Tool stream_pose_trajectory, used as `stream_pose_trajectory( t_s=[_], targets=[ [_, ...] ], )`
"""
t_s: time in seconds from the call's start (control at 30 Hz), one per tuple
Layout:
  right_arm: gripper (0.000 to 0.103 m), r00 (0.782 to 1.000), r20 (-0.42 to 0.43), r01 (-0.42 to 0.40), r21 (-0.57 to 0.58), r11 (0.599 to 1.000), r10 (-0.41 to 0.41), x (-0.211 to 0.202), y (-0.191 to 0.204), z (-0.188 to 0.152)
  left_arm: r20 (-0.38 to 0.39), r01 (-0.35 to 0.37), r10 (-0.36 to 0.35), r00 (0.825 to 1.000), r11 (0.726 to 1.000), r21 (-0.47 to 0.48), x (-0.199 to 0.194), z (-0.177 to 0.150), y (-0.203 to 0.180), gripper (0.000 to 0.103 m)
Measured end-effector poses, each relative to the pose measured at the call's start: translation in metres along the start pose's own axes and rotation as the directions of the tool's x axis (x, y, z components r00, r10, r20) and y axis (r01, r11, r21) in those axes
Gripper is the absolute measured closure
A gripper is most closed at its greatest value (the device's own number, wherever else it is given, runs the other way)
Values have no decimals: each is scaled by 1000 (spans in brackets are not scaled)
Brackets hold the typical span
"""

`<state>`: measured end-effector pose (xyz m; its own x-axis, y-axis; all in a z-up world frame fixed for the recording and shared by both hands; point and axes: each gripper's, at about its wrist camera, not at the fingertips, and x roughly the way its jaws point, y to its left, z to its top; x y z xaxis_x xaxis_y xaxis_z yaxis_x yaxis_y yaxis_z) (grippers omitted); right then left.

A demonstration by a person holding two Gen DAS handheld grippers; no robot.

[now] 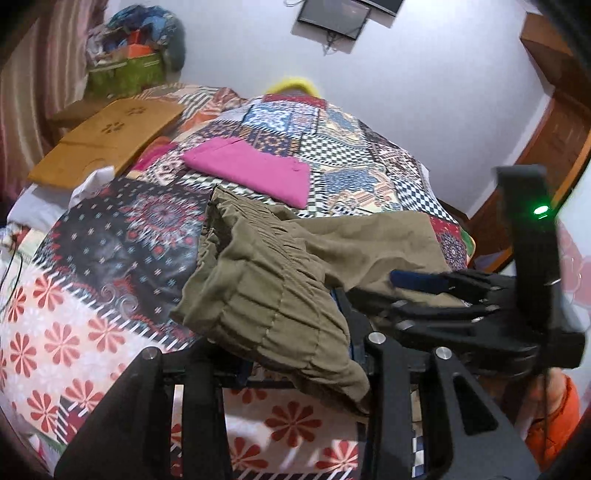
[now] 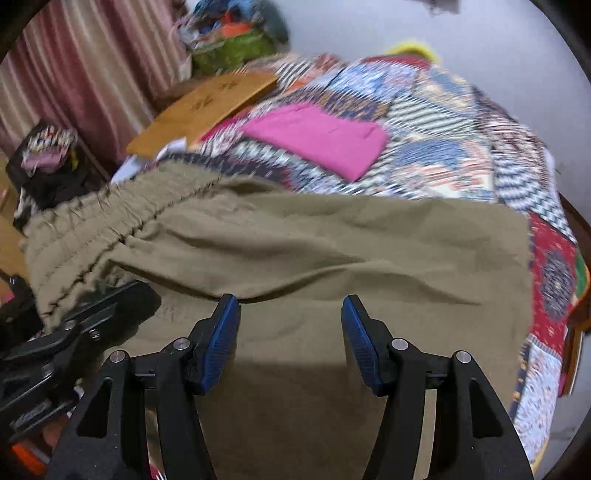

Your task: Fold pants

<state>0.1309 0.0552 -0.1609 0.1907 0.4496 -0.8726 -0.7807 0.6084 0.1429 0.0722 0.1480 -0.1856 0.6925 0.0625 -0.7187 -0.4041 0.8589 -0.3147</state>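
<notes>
Plain white wall [image 1: 424, 92] behind a bed spread with a patchwork quilt [image 1: 351, 155]. Striped pink curtain [image 2: 85, 70] at the left, beside a heaped green bag [image 1: 125, 72]. Wooden door [image 1: 557, 136] at the right, dark screen [image 1: 334, 18] mounted high.

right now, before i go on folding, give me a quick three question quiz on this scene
1. True or false: the right gripper is clamped on the olive pants.
2. What lies on the patchwork quilt beyond the pants? A: a folded pink garment. B: a blue towel. C: a black shoe.
3. Which part of the pants does the left gripper hold up?

Key:
1. False. Its pads stand apart over the cloth, gripping nothing.
2. A.
3. The gathered elastic waistband.
</notes>
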Motion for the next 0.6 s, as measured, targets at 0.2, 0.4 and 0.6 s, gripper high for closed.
stream_pose_trajectory(
  t_s=[0.2, 0.4, 0.6],
  targets=[
    [48, 988, -139, -68, -33, 997, 63, 38, 21, -5, -28, -25, 24, 999, 999, -31, 5, -7, 16, 68],
    [48, 992, -112, -63, -18, 998, 60, 19, 16, -7, 4, -23, 23, 1000, 1000, -9, -3, -6, 13, 68],
    [48, 1000, -10, -29, -4, 1000, 29, -26, 9, -18, 46, -39, 36, 998, 998, 57, -11, 3, -7, 68]
  ],
)
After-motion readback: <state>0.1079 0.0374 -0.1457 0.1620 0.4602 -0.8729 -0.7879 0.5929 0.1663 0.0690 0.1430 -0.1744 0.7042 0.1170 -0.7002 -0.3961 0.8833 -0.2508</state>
